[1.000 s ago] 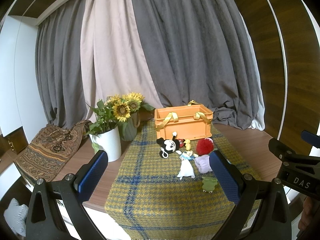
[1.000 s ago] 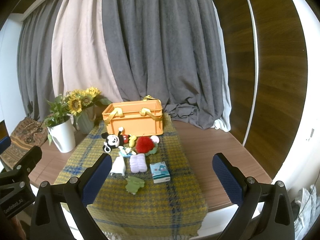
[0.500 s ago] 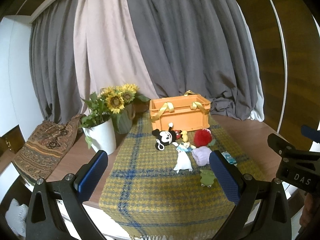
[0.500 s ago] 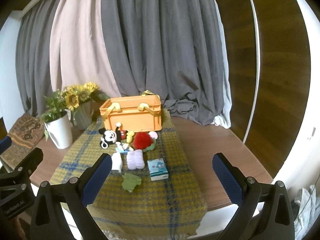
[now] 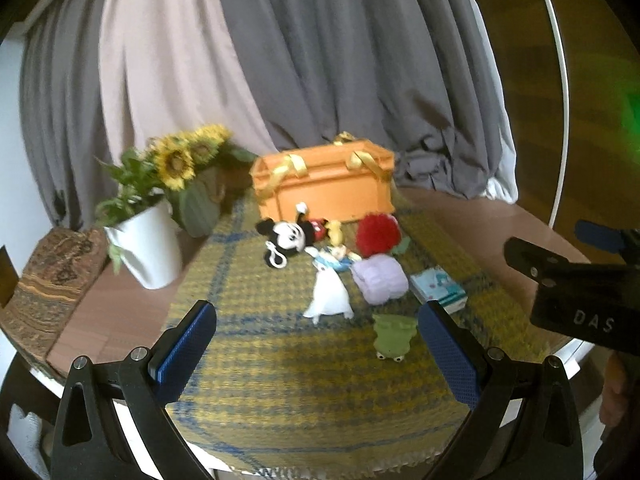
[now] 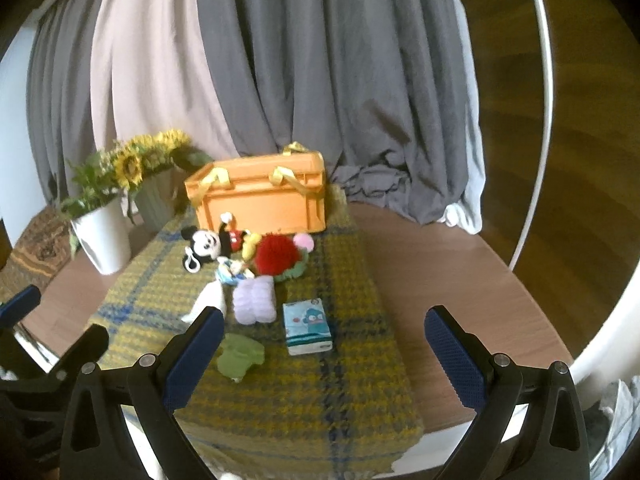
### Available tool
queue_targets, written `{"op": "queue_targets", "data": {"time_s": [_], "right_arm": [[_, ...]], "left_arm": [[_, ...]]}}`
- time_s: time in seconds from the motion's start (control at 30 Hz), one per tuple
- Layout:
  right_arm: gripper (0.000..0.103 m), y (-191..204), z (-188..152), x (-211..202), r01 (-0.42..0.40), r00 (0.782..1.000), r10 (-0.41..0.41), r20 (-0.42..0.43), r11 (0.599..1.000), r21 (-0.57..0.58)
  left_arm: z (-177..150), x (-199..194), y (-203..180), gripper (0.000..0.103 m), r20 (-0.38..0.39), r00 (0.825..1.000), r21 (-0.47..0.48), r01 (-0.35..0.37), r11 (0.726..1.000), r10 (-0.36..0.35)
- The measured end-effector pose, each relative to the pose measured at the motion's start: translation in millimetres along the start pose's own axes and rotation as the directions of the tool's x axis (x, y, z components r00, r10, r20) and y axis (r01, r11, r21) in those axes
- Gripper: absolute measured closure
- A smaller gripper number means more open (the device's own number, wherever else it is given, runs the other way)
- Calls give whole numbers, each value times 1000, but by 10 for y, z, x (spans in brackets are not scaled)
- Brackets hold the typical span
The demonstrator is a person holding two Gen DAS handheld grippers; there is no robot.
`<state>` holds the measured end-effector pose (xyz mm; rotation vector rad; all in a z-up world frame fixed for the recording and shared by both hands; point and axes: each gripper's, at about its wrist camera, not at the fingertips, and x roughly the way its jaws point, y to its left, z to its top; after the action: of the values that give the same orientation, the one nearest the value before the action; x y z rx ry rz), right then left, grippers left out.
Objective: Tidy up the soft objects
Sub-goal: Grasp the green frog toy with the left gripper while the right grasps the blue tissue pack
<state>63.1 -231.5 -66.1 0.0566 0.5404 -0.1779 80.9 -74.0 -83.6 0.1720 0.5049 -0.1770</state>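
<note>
Several soft toys lie on a yellow plaid cloth (image 5: 280, 380) in front of an orange crate (image 5: 324, 184) with yellow handles: a Mickey plush (image 5: 288, 236), a red pompom (image 5: 378, 232), a white doll (image 5: 330, 294), a lilac roll (image 5: 380, 280), a green frog (image 5: 394, 334) and a tissue pack (image 6: 308, 326). My left gripper (image 5: 316, 356) is open and empty above the cloth's near part. My right gripper (image 6: 324, 356) is open and empty, just short of the tissue pack. The crate also shows in the right wrist view (image 6: 260, 196).
A white pot with sunflowers (image 5: 146, 240) and a green vase (image 5: 196, 208) stand left of the crate. Grey and beige curtains (image 5: 320, 60) hang behind. A patterned cloth (image 5: 48, 280) lies at the far left. The wooden tabletop (image 6: 440, 280) extends right of the plaid cloth.
Both grippers have moved forward toward the table and tilted down; the toys and crate look larger and nearer. Both stay open. Nothing on the table has moved.
</note>
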Motion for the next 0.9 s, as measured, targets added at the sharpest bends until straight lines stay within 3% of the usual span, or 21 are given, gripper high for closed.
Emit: {"op": "queue_targets", "data": {"time_s": [0.23, 0.6, 0.9], "right_arm": [[7, -46, -33, 539, -30, 995, 30, -97, 1000, -7], [19, -38, -217, 1248, -109, 966, 108, -235, 994, 11], [26, 25, -334, 1586, -126, 948, 119, -294, 992, -4]], "left_arm": [[-130, 485, -178, 5, -68, 994, 7, 91, 996, -90], [-308, 1021, -465, 19, -150, 978, 59, 159, 986, -149], [-405, 1324, -597, 35, -206, 963, 99, 197, 975, -173]]}}
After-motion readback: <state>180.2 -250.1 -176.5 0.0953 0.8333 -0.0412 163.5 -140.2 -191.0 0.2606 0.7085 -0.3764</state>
